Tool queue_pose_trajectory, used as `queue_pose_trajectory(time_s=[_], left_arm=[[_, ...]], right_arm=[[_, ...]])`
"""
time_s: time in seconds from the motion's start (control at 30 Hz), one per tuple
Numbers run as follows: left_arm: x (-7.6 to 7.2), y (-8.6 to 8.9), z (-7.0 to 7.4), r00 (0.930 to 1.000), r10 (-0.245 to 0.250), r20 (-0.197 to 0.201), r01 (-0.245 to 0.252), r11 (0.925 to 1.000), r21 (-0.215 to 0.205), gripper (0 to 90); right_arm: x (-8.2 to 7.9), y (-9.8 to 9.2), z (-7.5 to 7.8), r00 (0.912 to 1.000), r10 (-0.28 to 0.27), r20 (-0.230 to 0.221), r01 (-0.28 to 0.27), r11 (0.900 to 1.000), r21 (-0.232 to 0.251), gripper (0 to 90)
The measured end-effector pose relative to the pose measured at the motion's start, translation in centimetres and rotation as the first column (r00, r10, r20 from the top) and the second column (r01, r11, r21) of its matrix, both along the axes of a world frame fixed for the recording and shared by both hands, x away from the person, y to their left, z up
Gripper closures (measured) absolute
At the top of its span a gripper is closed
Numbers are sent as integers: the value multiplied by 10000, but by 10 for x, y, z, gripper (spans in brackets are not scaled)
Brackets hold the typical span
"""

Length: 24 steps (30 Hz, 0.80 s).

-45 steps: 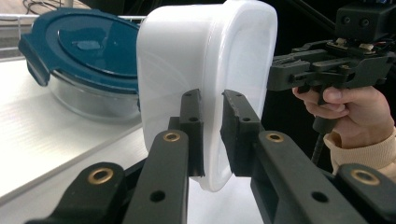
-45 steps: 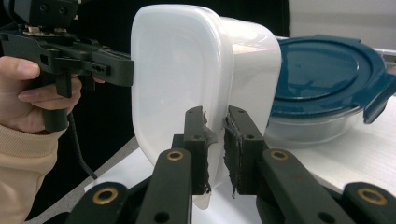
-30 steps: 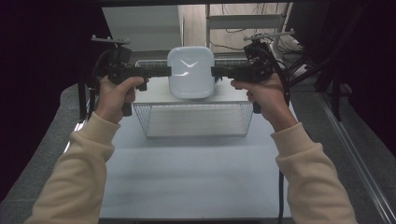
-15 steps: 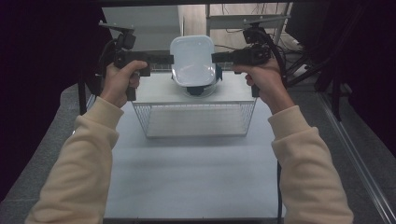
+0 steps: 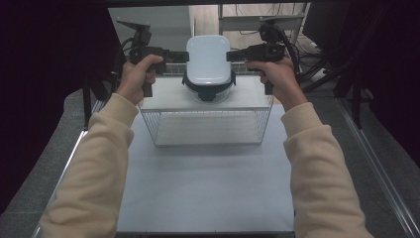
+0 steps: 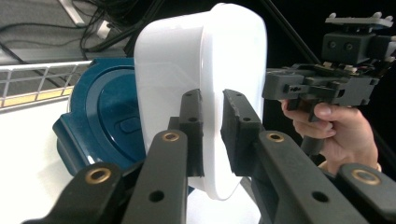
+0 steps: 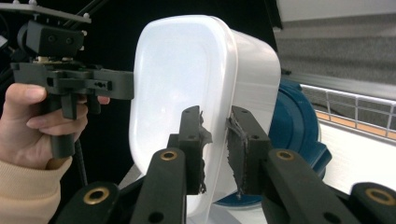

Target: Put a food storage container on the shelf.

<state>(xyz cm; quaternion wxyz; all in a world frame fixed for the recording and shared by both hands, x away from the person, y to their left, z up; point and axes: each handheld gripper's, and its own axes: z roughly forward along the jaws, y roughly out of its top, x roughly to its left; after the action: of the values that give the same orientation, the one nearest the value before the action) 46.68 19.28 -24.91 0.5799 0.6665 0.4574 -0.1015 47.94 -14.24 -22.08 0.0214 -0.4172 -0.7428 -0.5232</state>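
Holding it from both sides, the person has a white plastic container (image 5: 208, 58) up in the air, one tool on each edge. The left tool (image 5: 179, 56) comes in from the left of the high view and pinches the container's left rim; the right tool (image 5: 233, 55) mirrors it on the other rim. Both sets of jaws stand narrow, closed on the container's thin wall.

From the left gripper view you can see it clearly: the left tool (image 6: 212, 133) has the wall sandwiched between its two black pads, one inside the tub, one outside. The right gripper view tells the same story, with the right tool (image 7: 215, 149) clamped over the rim and its worn pads pressed against the plastic. The right jaws have just been easing a little wider, yet the wall sits firmly between them.

The container is tipped, its flat bottom facing the high camera, and it hangs just above a dark blue lid (image 5: 208, 91). That lid rests on the white top of a wire basket (image 5: 208, 130), which stands upside down toward the far end of the pale surface (image 5: 208, 193). In the gripper views the blue lid (image 6: 100, 126) shows right behind the white tub, very close; whether they touch, I can't tell.

Cream sleeves (image 5: 96, 163) stretch forward along both sides.
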Motion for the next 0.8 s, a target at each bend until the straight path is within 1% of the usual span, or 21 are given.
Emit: queue_pose_trajectory(time_s=[0.1,0.17,0.23,0.27,0.43,0.5,0.57,0.63,0.7,0.73,0.77,0.8], left_arm=[[10,-1,-3,9993,60,-356,-63,10000,-78,745],[16,0,-6,9980,155,-615,-172,9995,-260,740],[22,0,-9,9963,207,-839,-241,9989,-404,734],[25,0,-11,9954,256,-923,-298,9986,-439,729],[34,0,-18,9921,300,-1219,-377,9974,-613,707],[36,-1,-20,9919,290,-1236,-377,9969,-689,689],[36,0,-21,9922,223,-1225,-316,9967,-748,686],[36,1,-22,9922,152,-1233,-255,9963,-821,683],[36,0,-23,9925,102,-1216,-197,9968,-771,671],[36,0,-23,9931,122,-1163,-205,9973,-709,657],[35,-1,-22,9941,233,-1060,-294,9980,-557,637],[33,-2,-22,9954,397,-870,-429,9984,-355,596]], right_arm=[[11,0,-3,9982,-239,-547,249,9996,160,723],[19,0,-5,9950,-319,-947,351,9989,315,708],[25,0,-7,9915,-402,-1234,449,9984,355,689],[29,1,-9,9880,-472,-1473,537,9977,403,681],[41,-1,-17,9760,-532,-2112,714,9943,793,652],[46,-2,-22,9676,-514,-2472,781,9919,997,636],[47,-3,-24,9670,-438,-2511,728,9916,1073,634],[46,-3,-23,9666,-439,-2525,718,9921,1025,631],[45,-2,-22,9670,-413,-2512,668,9933,939,612],[44,-1,-22,9675,-417,-2495,657,9939,886,569],[43,0,-22,9682,-465,-2456,683,9944,810,519],[42,0,-21,9717,-587,-2288,772,9944,727,460]])
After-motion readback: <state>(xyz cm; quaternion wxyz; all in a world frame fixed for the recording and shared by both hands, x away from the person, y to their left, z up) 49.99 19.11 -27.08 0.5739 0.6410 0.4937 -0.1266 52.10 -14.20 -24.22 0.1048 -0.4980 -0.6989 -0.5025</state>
